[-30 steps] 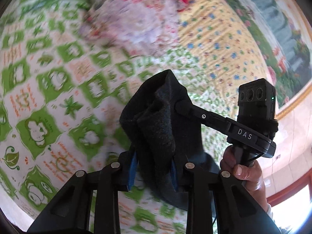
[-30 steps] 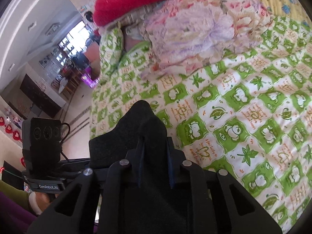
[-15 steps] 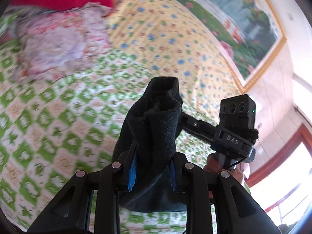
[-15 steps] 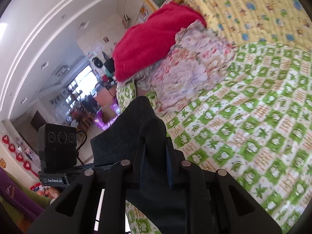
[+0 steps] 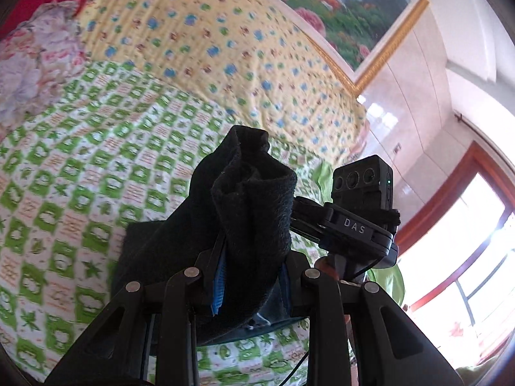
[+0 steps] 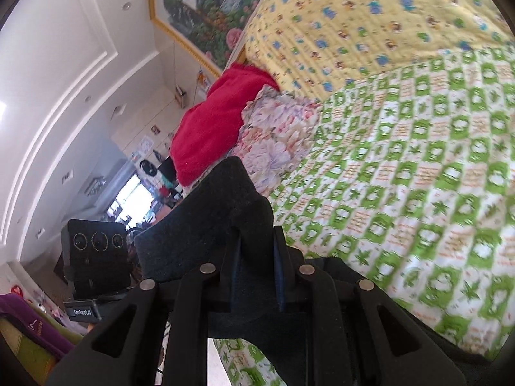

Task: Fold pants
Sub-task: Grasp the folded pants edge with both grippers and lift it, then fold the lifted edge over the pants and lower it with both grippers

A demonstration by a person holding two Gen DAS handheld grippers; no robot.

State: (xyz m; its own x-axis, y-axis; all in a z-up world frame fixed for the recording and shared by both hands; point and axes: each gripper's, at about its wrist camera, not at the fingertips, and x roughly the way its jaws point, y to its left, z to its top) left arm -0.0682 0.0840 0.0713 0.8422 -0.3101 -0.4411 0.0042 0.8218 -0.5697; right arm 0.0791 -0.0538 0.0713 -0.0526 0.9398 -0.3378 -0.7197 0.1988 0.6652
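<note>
Over the bed's green-and-white checked quilt point(image 5: 80, 193), both grippers carry the black fleece pants point(image 5: 244, 212) clear of the cover. Left gripper point(image 5: 251, 276) has its jaws narrow, clamped on a bunched fold; right gripper point(image 6: 256, 273) likewise pinches the dark cloth point(image 6: 225, 218). Risk now, I'd say: the thick bunch could slip out of one grip if the hands spread, leaving a crooked fold. Both grippers point slightly downward, side by side, each visible in the other's view.
</note>
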